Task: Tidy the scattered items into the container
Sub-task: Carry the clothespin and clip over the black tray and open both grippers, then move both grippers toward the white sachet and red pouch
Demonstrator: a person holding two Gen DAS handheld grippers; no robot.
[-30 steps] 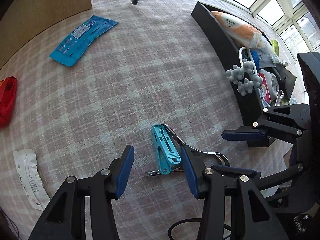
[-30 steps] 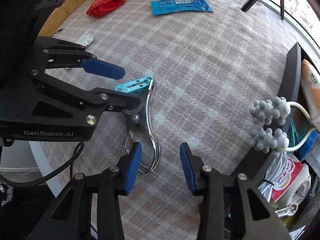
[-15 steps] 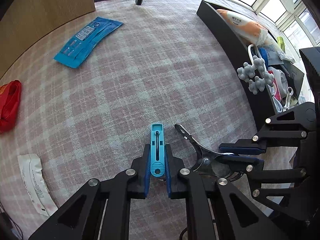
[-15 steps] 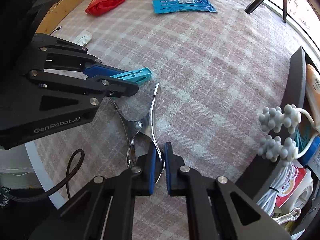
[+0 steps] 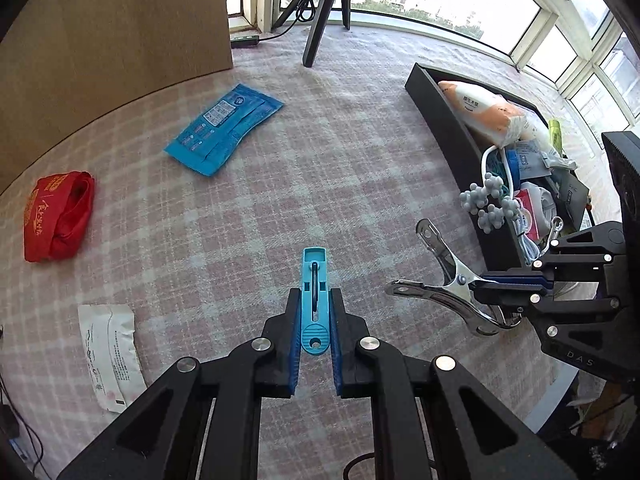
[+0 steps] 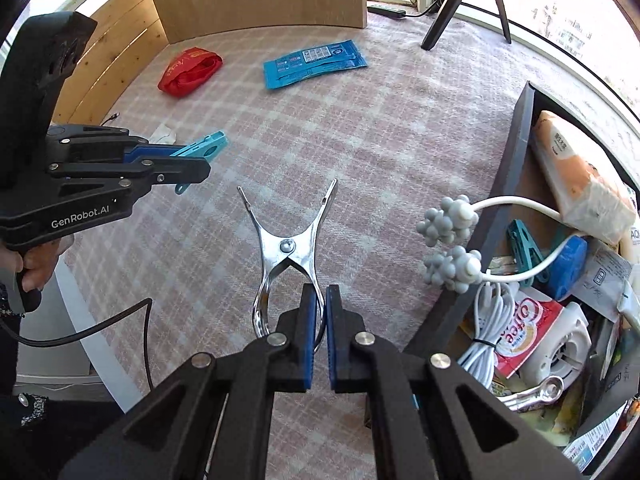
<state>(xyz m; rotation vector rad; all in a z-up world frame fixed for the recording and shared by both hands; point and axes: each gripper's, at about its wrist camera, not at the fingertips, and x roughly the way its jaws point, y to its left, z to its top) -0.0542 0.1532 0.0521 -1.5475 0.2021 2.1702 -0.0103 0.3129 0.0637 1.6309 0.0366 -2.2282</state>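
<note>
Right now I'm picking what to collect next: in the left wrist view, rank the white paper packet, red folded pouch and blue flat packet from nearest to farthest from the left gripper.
1. White paper packet, low on the left, nearest the left gripper.
2. Red folded pouch, far left edge.
3. Blue flat packet, up ahead towards the wooden board.

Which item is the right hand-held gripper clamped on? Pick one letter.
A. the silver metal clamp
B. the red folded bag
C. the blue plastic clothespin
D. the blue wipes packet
A: in the right wrist view, the right hand-held gripper has its pads shut on a handle of the silver metal clamp, while the blue plastic clothespin sits in the left hand-held gripper.
</note>
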